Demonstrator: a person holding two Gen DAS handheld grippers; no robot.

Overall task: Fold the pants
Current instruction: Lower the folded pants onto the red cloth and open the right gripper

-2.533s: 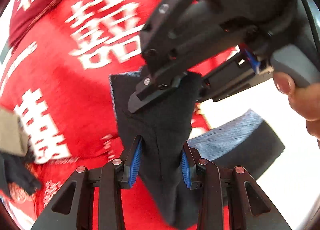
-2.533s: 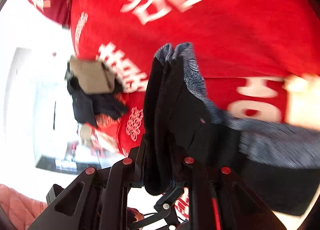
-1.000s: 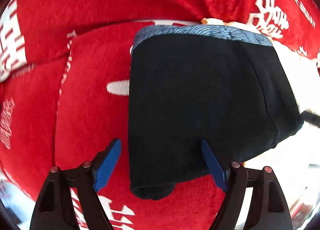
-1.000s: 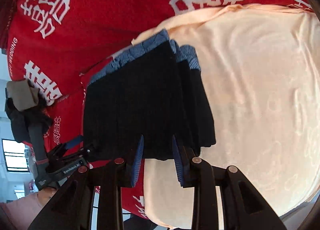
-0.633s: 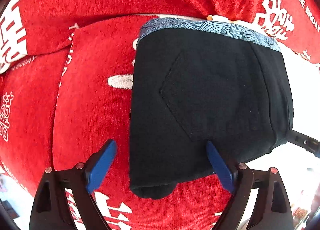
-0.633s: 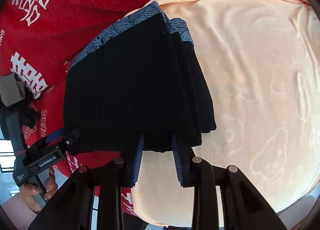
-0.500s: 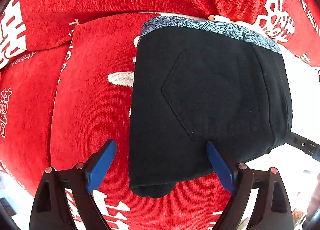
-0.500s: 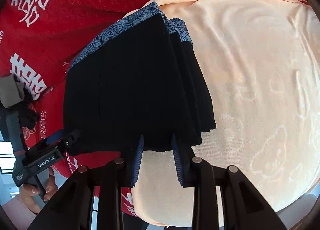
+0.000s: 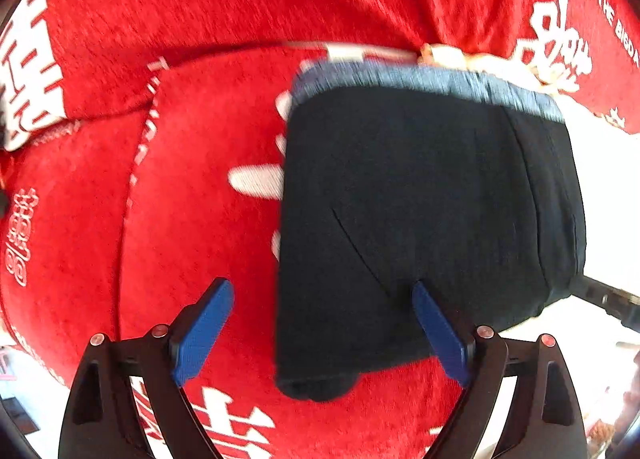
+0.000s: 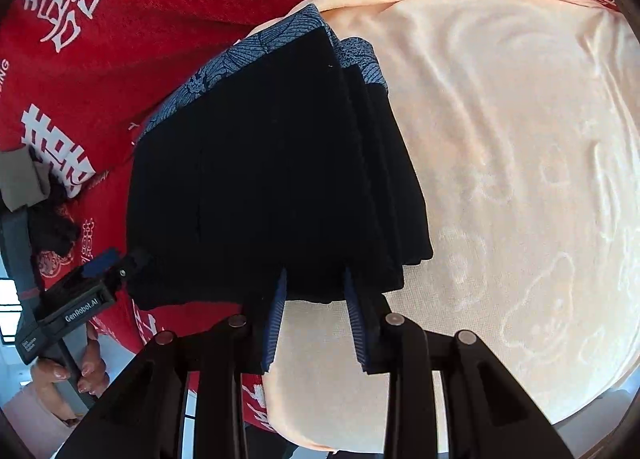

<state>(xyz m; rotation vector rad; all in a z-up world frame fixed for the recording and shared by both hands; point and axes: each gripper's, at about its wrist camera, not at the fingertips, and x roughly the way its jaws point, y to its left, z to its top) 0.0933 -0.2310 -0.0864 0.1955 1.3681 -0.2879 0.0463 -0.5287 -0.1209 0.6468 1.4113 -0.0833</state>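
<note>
The black pants (image 9: 420, 199), with a blue-grey patterned waistband, lie folded into a thick stack. In the left wrist view my left gripper (image 9: 320, 323) stands wide open, its blue pads either side of the stack's near left corner, touching nothing. In the right wrist view the pants (image 10: 260, 159) rest half on the red blanket, half on a peach cloth. My right gripper (image 10: 316, 311) is shut on the stack's near edge. The left gripper (image 10: 108, 271) shows at the stack's lower left corner, held by a hand (image 10: 84, 371). The right gripper's tip (image 9: 604, 295) shows at the pants' right edge.
A red blanket (image 9: 180, 199) with white characters covers the surface. A wide peach cloth (image 10: 520, 179) spreads to the right of the pants. A beige item on a dark lump (image 10: 24, 183) sits at the far left edge.
2.5 s ago both grippers held the pants in the air. Now the pants lie flat and the left gripper has let go. In the last half second the left view shifted slightly and blurred.
</note>
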